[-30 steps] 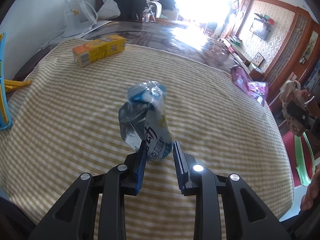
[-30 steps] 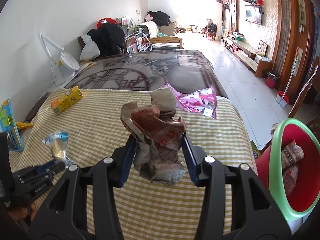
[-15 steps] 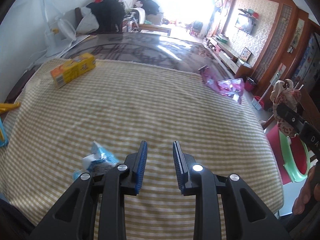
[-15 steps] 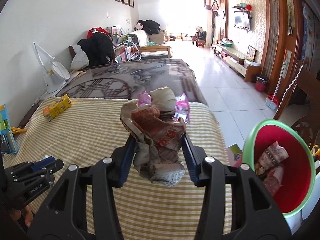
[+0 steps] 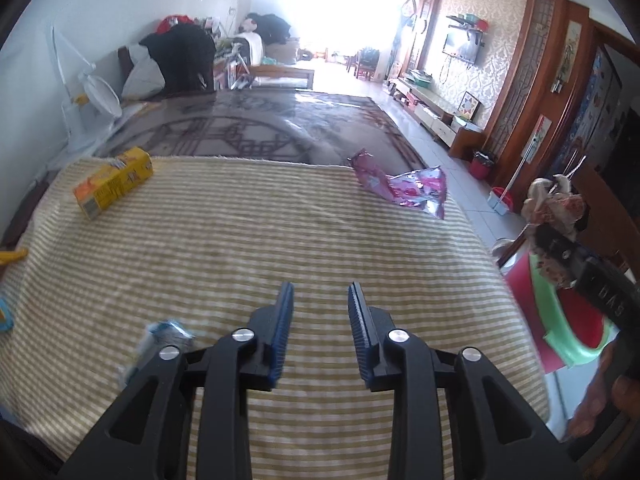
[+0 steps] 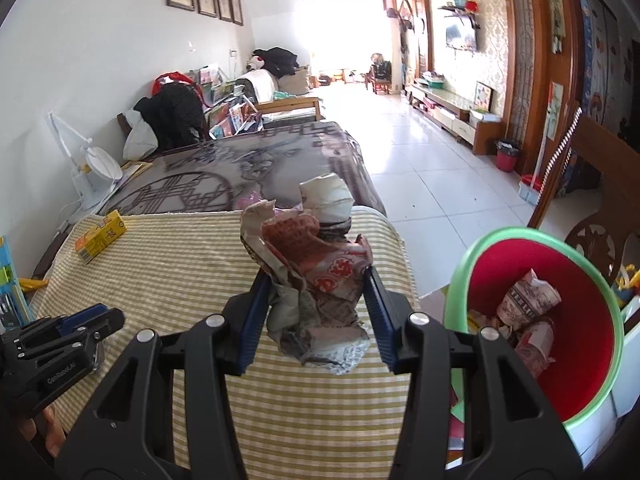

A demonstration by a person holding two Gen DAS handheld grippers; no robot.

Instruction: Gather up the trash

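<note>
Right tongs (image 6: 316, 316) clamped on crumpled red-white paper wrapper (image 6: 316, 280), held above striped woven cloth surface (image 6: 180, 264), beside red bin (image 6: 576, 320) with green rim. Left tongs (image 5: 320, 336) just opened, narrow gap, nothing between; crinkled blue-clear plastic bag (image 5: 160, 336) lying alongside.

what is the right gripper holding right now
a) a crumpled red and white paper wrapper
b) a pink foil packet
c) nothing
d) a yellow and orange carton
a: in the right wrist view the right gripper has both blue pads pressed on the crumpled red and white paper wrapper, while the yellow and orange carton lies on the striped cloth.
</note>
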